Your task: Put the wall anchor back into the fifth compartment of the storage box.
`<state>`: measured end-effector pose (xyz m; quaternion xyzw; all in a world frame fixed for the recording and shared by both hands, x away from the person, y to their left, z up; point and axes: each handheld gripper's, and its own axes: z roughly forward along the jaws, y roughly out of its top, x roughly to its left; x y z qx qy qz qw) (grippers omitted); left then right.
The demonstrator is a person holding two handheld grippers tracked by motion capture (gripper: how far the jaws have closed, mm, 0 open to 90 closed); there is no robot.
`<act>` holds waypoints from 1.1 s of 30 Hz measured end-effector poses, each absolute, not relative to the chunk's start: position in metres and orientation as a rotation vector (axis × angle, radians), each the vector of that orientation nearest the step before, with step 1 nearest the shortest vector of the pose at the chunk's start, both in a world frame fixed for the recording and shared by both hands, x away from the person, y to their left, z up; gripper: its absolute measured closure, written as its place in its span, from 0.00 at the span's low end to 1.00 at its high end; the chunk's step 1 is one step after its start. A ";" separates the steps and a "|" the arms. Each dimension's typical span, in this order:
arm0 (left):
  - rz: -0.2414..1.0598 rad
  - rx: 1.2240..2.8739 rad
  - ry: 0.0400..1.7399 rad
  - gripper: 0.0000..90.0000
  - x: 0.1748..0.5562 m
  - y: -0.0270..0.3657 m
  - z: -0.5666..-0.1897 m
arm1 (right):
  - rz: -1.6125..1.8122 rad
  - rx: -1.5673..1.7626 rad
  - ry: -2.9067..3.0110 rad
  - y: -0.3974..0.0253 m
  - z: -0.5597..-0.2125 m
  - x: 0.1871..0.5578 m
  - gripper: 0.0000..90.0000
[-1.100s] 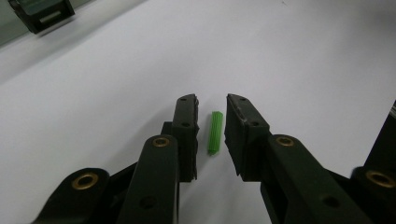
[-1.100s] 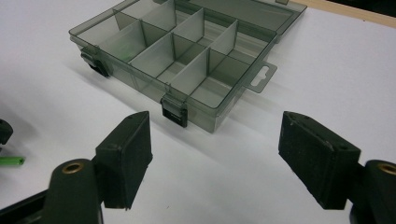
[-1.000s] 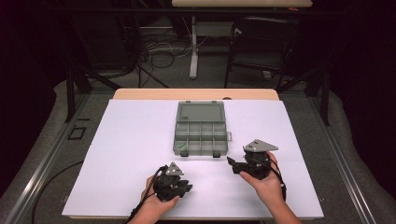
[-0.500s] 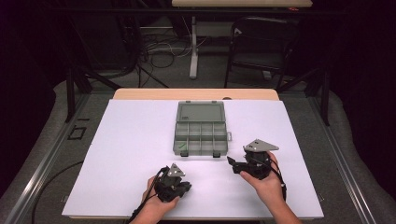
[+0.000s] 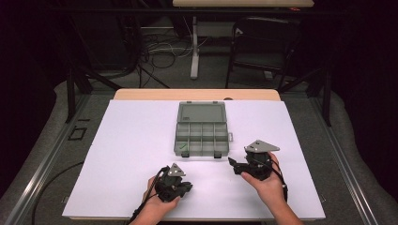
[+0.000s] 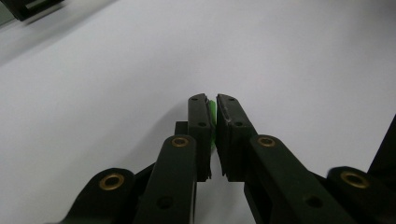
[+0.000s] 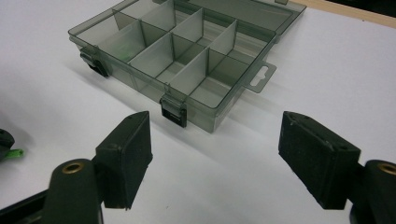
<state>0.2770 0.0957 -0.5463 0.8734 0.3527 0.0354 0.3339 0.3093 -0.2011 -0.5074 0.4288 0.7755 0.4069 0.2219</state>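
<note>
Left hand-held gripper (image 5: 187,187) low at the near edge of the white tabletop (image 5: 126,154), jaws clamped on a small green piece (image 6: 213,122); a thin sliver of it shows between the pads in the left gripper view. Right hand-held gripper (image 5: 232,162) farther right and slightly beyond, jaws spread wide with nothing between them, facing the organizer box. Smoky transparent compartment box (image 5: 202,138) sits mid-tabletop beyond both grippers, lid (image 5: 202,113) folded flat open behind it, two dark latches (image 7: 173,112) on the near wall. Another green piece (image 5: 183,147) lies in the near-left compartment; the other compartments look empty. Wooden table edge (image 5: 197,94) beyond the white sheet.
</note>
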 end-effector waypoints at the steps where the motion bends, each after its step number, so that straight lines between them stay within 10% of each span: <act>1: 0.094 2.276 0.924 0.95 0.277 0.097 -0.545 | 1.124 1.185 2.142 -0.201 -0.507 0.309 0.28; 33: 0.093 2.142 1.005 0.94 0.304 0.125 -0.508 | 1.126 1.181 2.137 -0.202 -0.507 0.310 0.28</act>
